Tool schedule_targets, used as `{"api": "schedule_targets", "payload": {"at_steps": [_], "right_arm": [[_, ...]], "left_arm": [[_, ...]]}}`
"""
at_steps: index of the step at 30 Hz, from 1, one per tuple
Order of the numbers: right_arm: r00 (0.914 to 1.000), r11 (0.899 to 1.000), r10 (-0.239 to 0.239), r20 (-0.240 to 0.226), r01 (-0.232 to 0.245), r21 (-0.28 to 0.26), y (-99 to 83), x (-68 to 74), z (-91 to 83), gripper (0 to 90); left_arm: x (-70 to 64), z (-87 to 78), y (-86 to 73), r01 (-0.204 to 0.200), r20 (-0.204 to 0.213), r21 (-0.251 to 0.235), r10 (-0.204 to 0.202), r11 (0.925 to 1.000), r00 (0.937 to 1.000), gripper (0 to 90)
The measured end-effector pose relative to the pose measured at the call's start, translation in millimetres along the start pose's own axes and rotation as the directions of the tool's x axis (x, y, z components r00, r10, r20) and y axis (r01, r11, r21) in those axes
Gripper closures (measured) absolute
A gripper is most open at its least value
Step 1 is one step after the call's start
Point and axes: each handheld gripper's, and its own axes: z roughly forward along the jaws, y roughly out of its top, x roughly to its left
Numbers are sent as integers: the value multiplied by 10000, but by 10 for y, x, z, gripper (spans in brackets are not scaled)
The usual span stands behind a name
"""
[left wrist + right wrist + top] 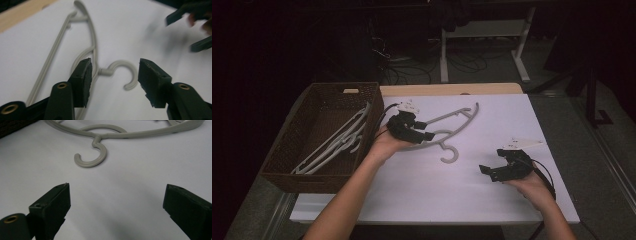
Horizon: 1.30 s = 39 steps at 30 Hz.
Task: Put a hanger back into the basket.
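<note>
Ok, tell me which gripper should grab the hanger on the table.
Left. The left gripper hangs open right over the hanger, jaws astride its neck. The right gripper is open too, but off to the side, apart from it.

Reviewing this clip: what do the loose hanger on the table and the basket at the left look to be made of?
The hanger looks like moulded grey plastic with a matte finish: one colour throughout, with a smooth one-piece hook. The basket appears to be dark brown woven wicker or rattan, judging by its textured walls; a synthetic weave cannot be ruled out.

both tongs gape wide, left tongs ahead, right tongs nearer
</note>
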Motion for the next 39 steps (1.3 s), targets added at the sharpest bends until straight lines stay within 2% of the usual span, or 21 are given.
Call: {"api": "schedule_targets", "payload": {"at_steps": [1, 2, 8, 10, 16, 21, 23, 28, 31, 35, 38, 39], "right_arm": [[10000, 10000, -2, -6, 2, 10, -1, 1, 2, 70], [10000, 10000, -17, -14, 17, 17, -1, 4, 6, 70], [10000, 10000, -8, -25, 8, 35, -2, -1, 8, 81], [10000, 10000, -11, -22, 11, 41, -2, -1, 8, 82], [10000, 10000, -27, -33, 27, 35, -3, 4, 5, 82], [10000, 10000, -32, -45, 32, 51, -2, 6, 10, 82], [10000, 10000, -27, -47, 27, 52, -2, 6, 8, 82], [10000, 10000, -33, -38, 33, 42, -4, 0, 5, 83], [10000, 10000, -50, -57, 50, 36, -2, 2, 10, 85], [10000, 10000, -33, -68, 34, 56, -1, 7, 16, 86], [10000, 10000, -26, -64, 26, 55, -1, 5, 15, 86], [10000, 10000, -30, -66, 30, 49, -1, 4, 12, 87]], "left_arm": [[62, 91, -79, 218, 17, 166, -218, 9996, 9998, 469], [90, 131, -115, 266, -93, 306, -263, 9992, 9996, 496], [183, 306, -274, 145, -605, 988, -85, 9950, 9981, 574], [198, 359, -319, 135, -617, 1107, -67, 9938, 9981, 577], [248, 459, -429, -22, -917, 1587, 169, 9873, 9956, 628], [293, 503, -475, 77, -1035, 1853, 117, 9826, 9946, 660], [298, 512, -487, 130, -1018, 1831, 58, 9830, 9948, 677], [278, 510, -488, 63, -837, 1851, 94, 9827, 9964, 722], [231, 519, -484, 15, -398, 1895, 62, 9819, 9992, 749], [144, 539, -478, -152, 183, 1976, 118, 9802, 9998, 771], [57, 550, -478, -546, 451, 2037, 463, 9775, 9979, 757], [33, 546, -477, -796, 518, 2121, 702, 9740, 9962, 739]]}}
